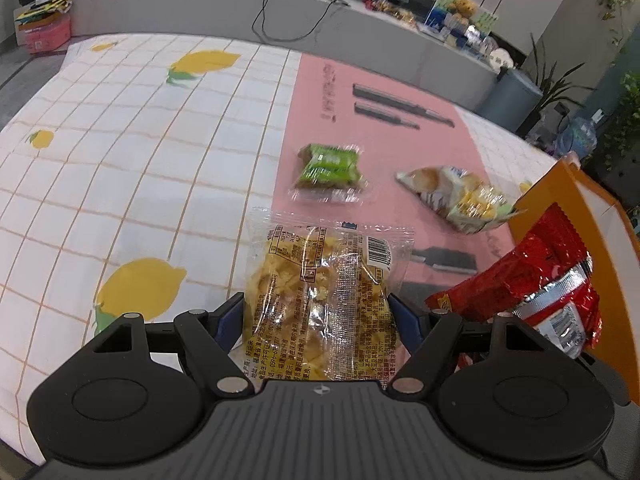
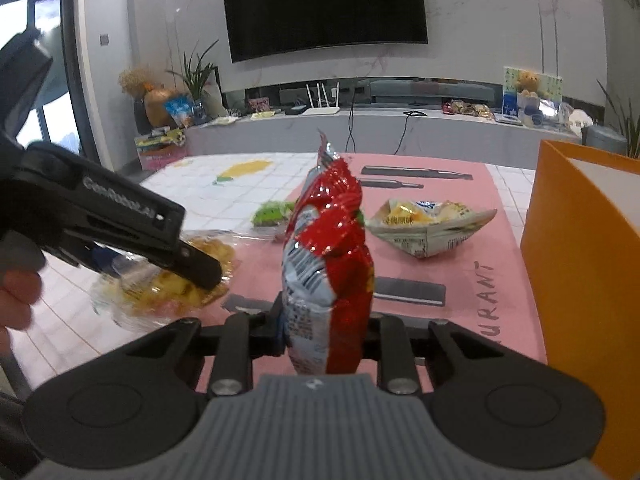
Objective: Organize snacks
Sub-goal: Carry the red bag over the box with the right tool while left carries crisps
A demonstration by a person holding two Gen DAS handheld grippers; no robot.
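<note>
My left gripper point(image 1: 318, 312) is shut on a clear packet of yellow snacks point(image 1: 320, 280), held just above the table; it also shows in the right wrist view point(image 2: 180, 280). My right gripper point(image 2: 324, 328) is shut on a red foil snack bag point(image 2: 328, 264), held upright; the bag also shows in the left wrist view point(image 1: 532, 280). A green packet point(image 1: 330, 166) and a white-yellow snack bag point(image 1: 456, 196) lie on the pink mat point(image 1: 400, 128). An orange box point(image 2: 584, 280) stands at the right.
The table has a lemon-print checked cloth point(image 1: 140, 160). A grey low counter point(image 2: 360, 124) with clutter runs behind, a TV point(image 2: 324, 4) above it. The left gripper's body point(image 2: 100, 216) is close on the left in the right wrist view.
</note>
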